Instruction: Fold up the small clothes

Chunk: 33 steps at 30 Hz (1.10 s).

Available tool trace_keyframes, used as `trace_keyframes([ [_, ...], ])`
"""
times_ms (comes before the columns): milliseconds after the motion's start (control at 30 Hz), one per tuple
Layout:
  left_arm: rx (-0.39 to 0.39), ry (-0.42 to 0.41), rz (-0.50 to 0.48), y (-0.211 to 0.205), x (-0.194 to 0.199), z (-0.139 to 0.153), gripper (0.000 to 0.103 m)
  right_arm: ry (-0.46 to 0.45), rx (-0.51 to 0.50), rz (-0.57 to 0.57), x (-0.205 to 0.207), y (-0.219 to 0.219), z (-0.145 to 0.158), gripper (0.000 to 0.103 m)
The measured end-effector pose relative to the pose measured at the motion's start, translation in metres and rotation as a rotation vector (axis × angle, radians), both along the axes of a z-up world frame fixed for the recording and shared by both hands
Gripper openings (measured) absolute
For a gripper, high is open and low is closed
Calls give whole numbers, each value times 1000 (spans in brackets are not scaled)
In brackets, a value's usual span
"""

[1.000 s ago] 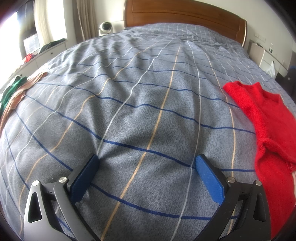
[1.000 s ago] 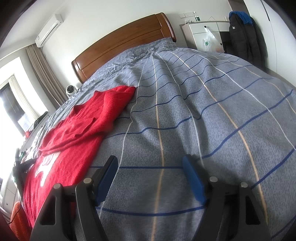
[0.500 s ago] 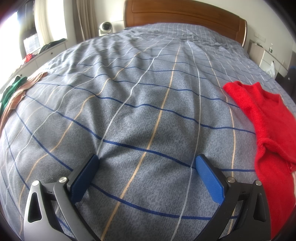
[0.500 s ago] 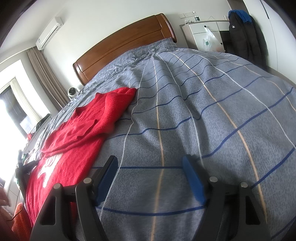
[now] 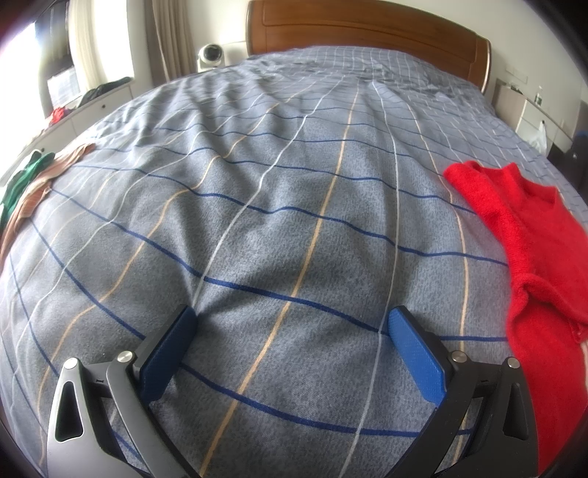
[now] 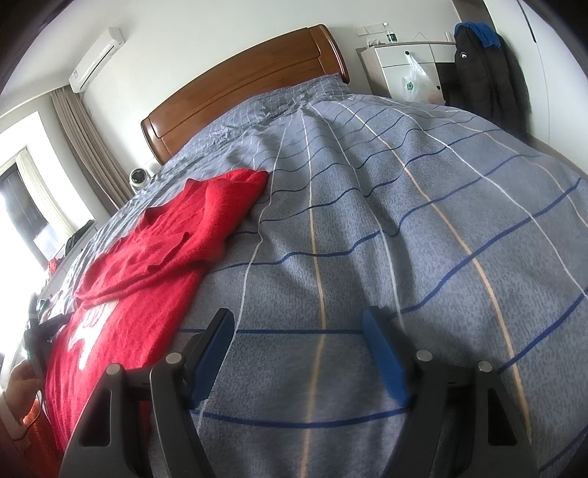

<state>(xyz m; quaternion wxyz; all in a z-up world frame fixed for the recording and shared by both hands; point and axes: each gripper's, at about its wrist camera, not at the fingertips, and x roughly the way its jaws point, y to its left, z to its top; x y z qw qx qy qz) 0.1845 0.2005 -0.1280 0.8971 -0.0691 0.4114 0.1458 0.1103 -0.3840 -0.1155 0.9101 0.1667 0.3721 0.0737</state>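
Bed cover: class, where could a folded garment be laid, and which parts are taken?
Free: the wide checked bed cover between the red sweater and the green and tan clothes, up to the headboard. Also right of the sweater in the right view. Crowded: both side edges.

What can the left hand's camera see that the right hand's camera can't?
Only the left wrist view shows the green and brown clothes lying at the bed's left edge, and the left gripper, open over bare blanket.

Only the right wrist view shows the air conditioner on the wall, the black coat hanging by the white cabinet, and the right gripper, also open.

Both show the red sweater spread on the checked blanket, the wooden headboard and the small white fan.
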Motion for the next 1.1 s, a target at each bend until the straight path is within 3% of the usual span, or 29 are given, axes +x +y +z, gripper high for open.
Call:
trace_keyframes([
  [200,1,44,7,0,8,0,103,16,-37,-2,2,5,0,72],
  [333,-118,73,-48,7,-14,16,101,35,-59,-2,4,8,1,73],
  [467,-244,30,-231,-2,-72,50,101,99,-71,25,4,7,18,73],
  [567,-324,88,-387,-30,-121,63,101,100,21,150,-24,15,43,73],
  [633,-354,155,-477,-59,-152,59,101,138,64,255,-44,29,52,73],
  [700,-339,200,-527,-89,-172,50,101,235,99,385,-72,51,50,73],
  [767,-344,224,-550,-108,-181,41,101,298,96,446,-93,69,43,73],
  [867,-350,253,-576,-133,-185,32,101,375,115,460,-116,83,25,72],
  [967,-368,304,-596,-149,-188,17,99,395,125,438,-124,87,14,72],
  [1033,-376,324,-585,-157,-192,8,94,401,145,425,-122,85,9,72],
  [1100,-374,335,-563,-159,-199,3,82,400,175,409,-120,85,7,72],
])
